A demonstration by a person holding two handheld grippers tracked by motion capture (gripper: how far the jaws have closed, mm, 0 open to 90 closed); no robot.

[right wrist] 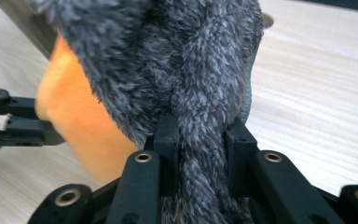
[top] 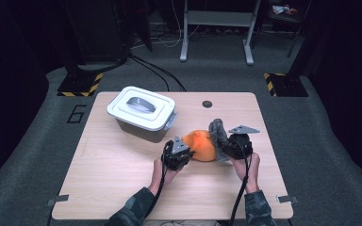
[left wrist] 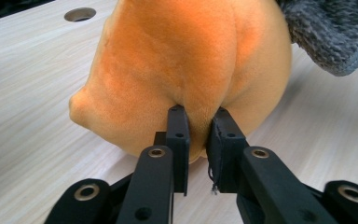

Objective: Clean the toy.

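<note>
An orange plush toy [top: 201, 145] lies on the wooden table [top: 118, 179], right of centre. A grey fuzzy cloth [top: 217, 132] drapes over its right side. My left gripper [top: 185, 151] comes at the toy from the left; in the left gripper view its jaws [left wrist: 199, 122] are pinched on a fold of the orange plush [left wrist: 177, 56]. My right gripper [top: 227, 147] is at the toy's right, and in the right gripper view [right wrist: 199, 135] it is shut on a bunched strand of the grey cloth [right wrist: 186, 60]. The orange plush [right wrist: 74, 116] shows behind that cloth.
A white lidded box [top: 141, 113] with a grey handle stands at the table's back left. A round hole [top: 207, 104] is set in the table near its far edge. Beyond the table are frame legs and yellow-black striped bases [top: 81, 84].
</note>
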